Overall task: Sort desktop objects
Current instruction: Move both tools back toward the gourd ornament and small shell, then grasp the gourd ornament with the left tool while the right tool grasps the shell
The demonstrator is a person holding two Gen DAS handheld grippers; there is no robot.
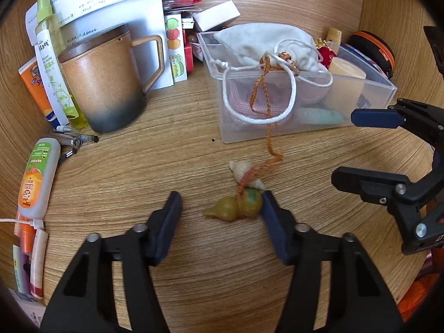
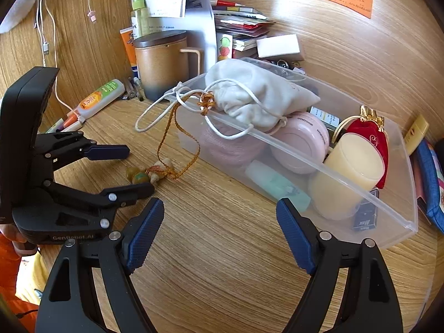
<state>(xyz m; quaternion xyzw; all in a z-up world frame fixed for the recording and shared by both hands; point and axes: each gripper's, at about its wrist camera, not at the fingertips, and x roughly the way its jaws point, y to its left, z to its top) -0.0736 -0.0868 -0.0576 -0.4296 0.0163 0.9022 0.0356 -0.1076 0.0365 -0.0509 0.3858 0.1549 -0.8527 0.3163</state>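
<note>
My left tongs point(image 1: 222, 208) stand spread around the small gourd charm point(image 1: 236, 208) on the tabletop point(image 1: 166, 172), one pad touching; it looks light, hard, slippery, so I'd pinch its waist. Right tongs point(image 2: 219, 238) spread, empty
</note>
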